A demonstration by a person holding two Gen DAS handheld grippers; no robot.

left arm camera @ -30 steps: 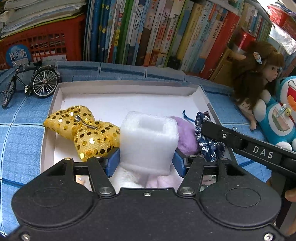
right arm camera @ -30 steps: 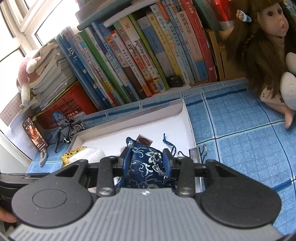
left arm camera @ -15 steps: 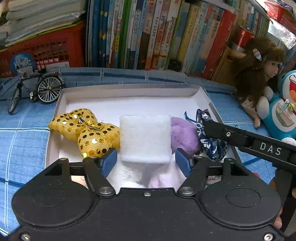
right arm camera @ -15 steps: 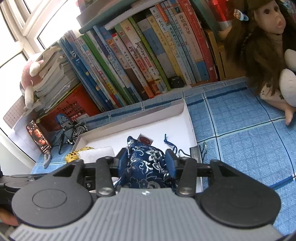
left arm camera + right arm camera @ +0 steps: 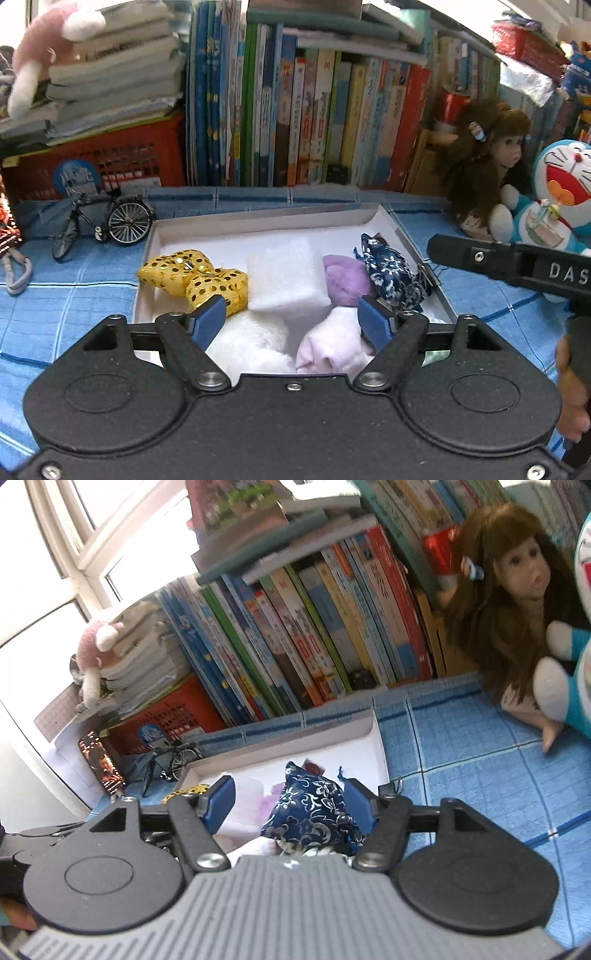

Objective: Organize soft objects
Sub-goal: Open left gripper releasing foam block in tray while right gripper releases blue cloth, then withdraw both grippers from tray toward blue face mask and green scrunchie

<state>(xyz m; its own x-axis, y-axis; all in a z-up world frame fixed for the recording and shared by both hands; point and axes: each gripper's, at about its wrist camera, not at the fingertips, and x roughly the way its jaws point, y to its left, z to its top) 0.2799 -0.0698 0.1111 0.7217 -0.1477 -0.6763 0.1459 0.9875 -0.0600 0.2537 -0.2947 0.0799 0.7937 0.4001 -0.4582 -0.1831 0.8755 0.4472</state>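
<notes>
Your left hand-held gripper (image 5: 291, 319) is spread open and empty; the white foam block (image 5: 286, 278) lies just ahead of it, mid-frame in the white box (image 5: 258, 223). Your right hand-held gripper (image 5: 288, 805) is also parted, and the blue brocade pouch (image 5: 314, 812) sits loose between its fingers, long axis running away from you, nearer this hand. Count in the box: one gold sequin bow (image 5: 194, 275), one foam block, one purple pom (image 5: 345, 278), one pouch, one white fluffy piece (image 5: 247, 341), one pale lilac piece (image 5: 332, 345).

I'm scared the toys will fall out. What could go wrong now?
1. The blue pouch leans on the box's right wall; a bump from the right gripper might tip it out.
2. The left gripper, jaws open, hangs just above the white foam block and could snag it.
</notes>
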